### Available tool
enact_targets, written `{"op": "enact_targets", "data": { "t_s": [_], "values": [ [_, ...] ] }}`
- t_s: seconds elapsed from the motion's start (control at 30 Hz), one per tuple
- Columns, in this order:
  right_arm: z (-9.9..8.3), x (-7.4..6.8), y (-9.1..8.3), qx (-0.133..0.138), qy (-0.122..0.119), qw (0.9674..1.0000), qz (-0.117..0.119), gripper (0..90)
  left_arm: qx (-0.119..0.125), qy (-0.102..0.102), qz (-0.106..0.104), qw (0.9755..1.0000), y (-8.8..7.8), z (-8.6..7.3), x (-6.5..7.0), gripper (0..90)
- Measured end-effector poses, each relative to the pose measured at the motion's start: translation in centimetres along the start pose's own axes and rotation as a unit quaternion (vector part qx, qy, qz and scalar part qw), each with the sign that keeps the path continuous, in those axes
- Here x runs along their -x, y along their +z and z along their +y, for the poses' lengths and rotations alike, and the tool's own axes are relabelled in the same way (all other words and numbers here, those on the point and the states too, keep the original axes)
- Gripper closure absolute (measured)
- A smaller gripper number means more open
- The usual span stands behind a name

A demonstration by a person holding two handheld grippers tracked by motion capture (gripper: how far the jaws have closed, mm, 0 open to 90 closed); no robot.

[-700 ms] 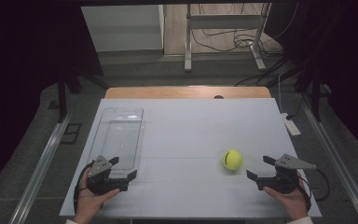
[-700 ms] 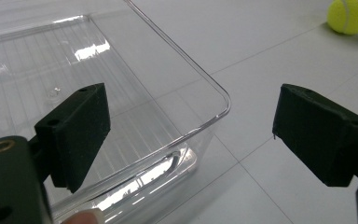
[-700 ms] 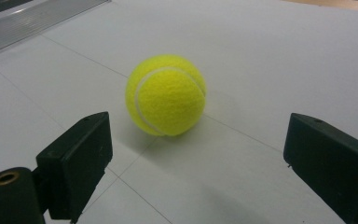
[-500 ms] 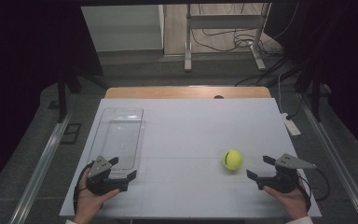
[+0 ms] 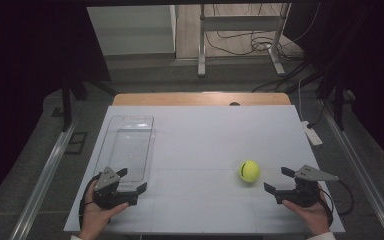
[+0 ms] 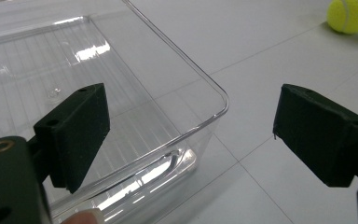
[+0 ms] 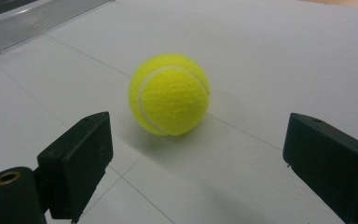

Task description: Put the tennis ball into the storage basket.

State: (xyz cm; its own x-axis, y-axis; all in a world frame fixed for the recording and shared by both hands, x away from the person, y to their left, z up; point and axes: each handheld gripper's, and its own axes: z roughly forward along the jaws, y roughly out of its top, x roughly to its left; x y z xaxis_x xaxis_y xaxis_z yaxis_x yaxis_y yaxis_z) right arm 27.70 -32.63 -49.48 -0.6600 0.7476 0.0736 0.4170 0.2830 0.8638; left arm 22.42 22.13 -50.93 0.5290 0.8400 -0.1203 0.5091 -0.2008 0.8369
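Nothing had really shifted over the last moment: tennis ball point(image 5: 249, 171) sat on the table point(image 5: 205, 135) in the same spot, just ahead of my right gripper point(image 5: 280, 182). Its jaws stood wide, empty, lined up on the ball. Left gripper point(image 5: 131, 181) hovered wide open and empty at the clear tray's point(image 5: 130, 145) near corner. I judged the pickup hadn't started.

Tennis ball point(image 7: 169, 94) on white table point(image 7: 284, 56), ahead of wide-apart jaws
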Motion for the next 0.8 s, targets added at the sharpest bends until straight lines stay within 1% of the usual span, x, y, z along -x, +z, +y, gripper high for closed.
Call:
{"op": "enact_targets", "data": {
  "t_s": [0.43, 0.6, 0.8],
  "values": [
    [-0.07, 0.14, 0.06, -0.001, 0.001, 1.0000, 0.005, 8.8, 0.002, 0.001, 0.000, 1.0000, -0.10, 0.08, -0.05, 11.5],
    [-0.15, 0.13, 0.18, -0.008, 0.003, 0.9999, 0.009, 8.7, 0.004, 0.001, 0.003, 1.0000, -0.19, 0.16, -0.02, 11.5],
    [-0.12, 0.02, 0.22, -0.006, 0.003, 0.9999, 0.012, 8.8, 0.005, 0.000, 0.005, 1.0000, -0.27, 0.32, 0.08, 11.4]
  ]
}}
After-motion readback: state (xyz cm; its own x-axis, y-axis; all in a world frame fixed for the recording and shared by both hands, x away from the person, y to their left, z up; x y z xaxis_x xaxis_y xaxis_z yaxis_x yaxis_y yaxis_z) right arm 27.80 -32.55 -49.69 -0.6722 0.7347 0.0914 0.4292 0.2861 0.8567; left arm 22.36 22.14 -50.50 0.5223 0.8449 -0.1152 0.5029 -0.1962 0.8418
